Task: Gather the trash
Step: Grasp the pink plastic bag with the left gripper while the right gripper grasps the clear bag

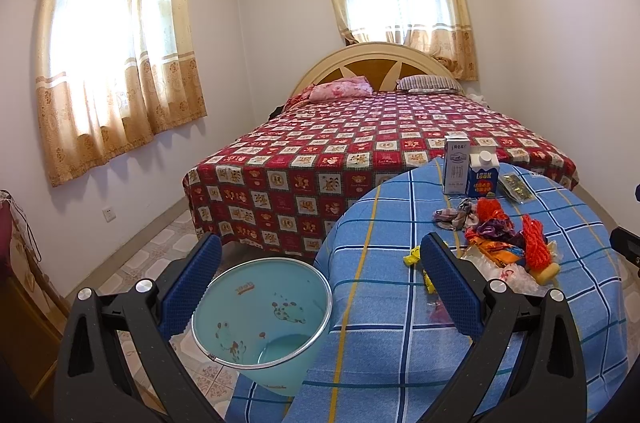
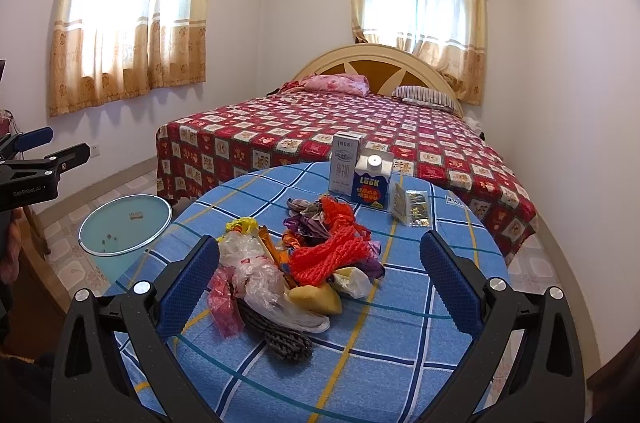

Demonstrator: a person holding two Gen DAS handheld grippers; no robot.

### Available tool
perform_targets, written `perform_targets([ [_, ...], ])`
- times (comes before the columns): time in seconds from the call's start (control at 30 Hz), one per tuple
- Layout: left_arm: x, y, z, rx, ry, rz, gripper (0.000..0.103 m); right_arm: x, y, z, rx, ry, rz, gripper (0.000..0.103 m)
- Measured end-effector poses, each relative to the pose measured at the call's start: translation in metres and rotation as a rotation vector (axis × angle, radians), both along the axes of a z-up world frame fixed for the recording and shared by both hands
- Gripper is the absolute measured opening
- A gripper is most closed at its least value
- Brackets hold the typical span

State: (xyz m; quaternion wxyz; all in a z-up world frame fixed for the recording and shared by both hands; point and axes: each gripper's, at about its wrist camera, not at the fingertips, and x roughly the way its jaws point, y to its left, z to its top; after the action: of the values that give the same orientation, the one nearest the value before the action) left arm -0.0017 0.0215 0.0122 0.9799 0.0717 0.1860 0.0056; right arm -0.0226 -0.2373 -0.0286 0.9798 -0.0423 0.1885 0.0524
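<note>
- Setting: a round table [image 2: 360,355] under a blue checked cloth stands at the foot of a bed [image 2: 320,143]; a pale blue bin [image 1: 260,319] stands on the tiled floor just beside the table's left edge.
- Left gripper [image 1: 320,287]: fingers wide apart and holding nothing, poised above the gap between the bin's rim and the table edge.
- Right gripper [image 2: 320,287]: fingers wide apart and holding nothing, framing the near side of the trash pile [image 2: 296,263] without clearly touching it.
- Trash, main group: a loose heap near the table's middle, with red netting [image 2: 324,251], clear and pink plastic bags [image 2: 256,275], shiny purple and orange wrappers, a yellow spongy lump [image 2: 316,297] and a dark knitted piece [image 2: 280,335] at the front.
- Trash, outliers: 2 cartons [image 2: 360,175] upright and touching at the far side, a foil packet [image 2: 414,209] just beside them, and small yellow scraps [image 1: 414,257] near the left edge, seen from the left wrist.
- Bin contents: the inside appears empty; the marks on its wall look like printed pictures, though a small item cannot be ruled out.
- Progress, as judged: collection looks barely begun, or not begun, since everything seen lies on the table.
- Remaining, as judged: the whole heap, the scraps, and probably the cartons and packet, must go into the bin.
</note>
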Motion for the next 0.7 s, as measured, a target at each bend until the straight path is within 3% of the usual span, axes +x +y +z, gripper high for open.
perform_targets([
  [0.23,0.009,0.008,-0.015,0.008,0.025,0.013,0.097,0.008,-0.005,-0.011,-0.012,0.019,-0.027,0.098],
  [0.53,0.041,-0.019,-0.103,0.041,0.192,0.011,0.097,0.039,-0.032,-0.075,-0.023,0.127,-0.136,0.098],
  [0.6,0.044,-0.026,-0.118,0.023,0.240,0.002,0.097,0.043,-0.033,-0.087,-0.026,0.139,-0.142,0.098],
  [0.7,0.040,-0.040,-0.122,0.012,0.243,-0.026,0.097,0.044,-0.036,-0.101,-0.027,0.154,-0.151,0.098],
])
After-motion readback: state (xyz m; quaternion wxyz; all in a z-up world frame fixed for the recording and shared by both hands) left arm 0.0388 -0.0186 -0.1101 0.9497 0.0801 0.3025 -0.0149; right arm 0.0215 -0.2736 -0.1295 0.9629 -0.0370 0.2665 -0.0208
